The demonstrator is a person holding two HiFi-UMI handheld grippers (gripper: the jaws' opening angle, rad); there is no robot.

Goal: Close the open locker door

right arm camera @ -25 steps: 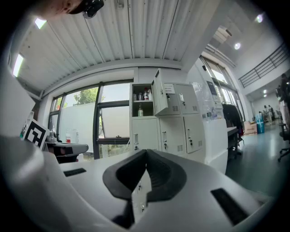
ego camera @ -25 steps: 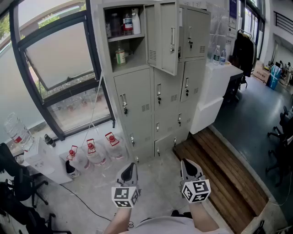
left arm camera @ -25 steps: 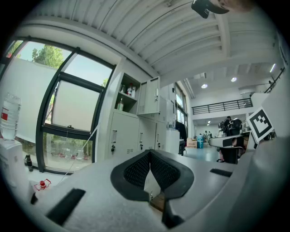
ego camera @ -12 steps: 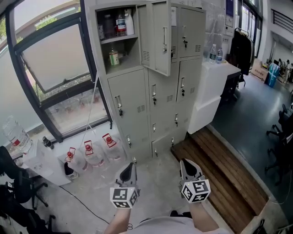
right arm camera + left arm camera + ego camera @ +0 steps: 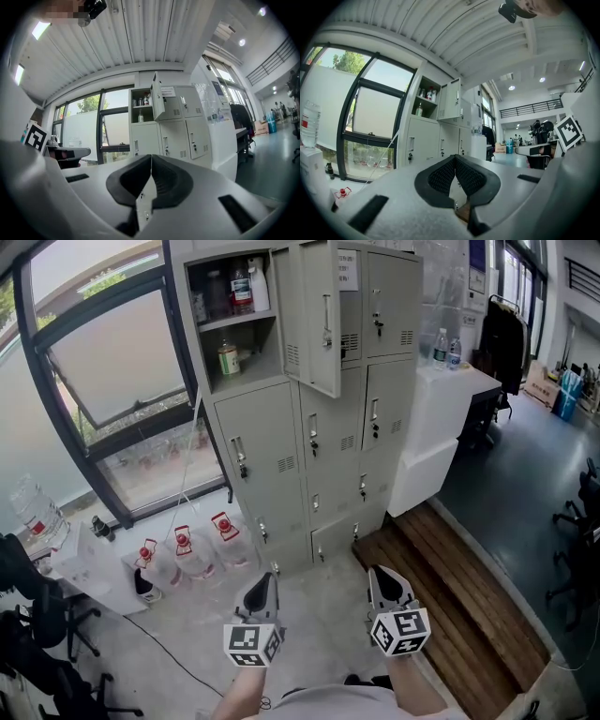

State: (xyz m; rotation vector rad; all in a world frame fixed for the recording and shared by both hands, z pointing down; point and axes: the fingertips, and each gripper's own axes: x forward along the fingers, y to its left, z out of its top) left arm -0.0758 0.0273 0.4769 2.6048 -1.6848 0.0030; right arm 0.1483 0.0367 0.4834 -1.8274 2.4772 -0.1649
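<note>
A grey bank of lockers stands against the wall ahead. Its top-left compartment is open, with bottles on two shelves. The open door swings out toward me, hinged on its right side. The same door shows in the right gripper view and in the left gripper view. My left gripper and right gripper hang low over the floor, well short of the lockers. Both are shut with nothing between the jaws.
Several water jugs sit on the floor left of the lockers, under a large window. A white counter with bottles stands right of the lockers. Wooden decking runs along the right. Black chairs crowd the lower left.
The view has drifted slightly, so the lockers sit a little further left and lower in the frame. Both grippers hold the same place, still shut.
</note>
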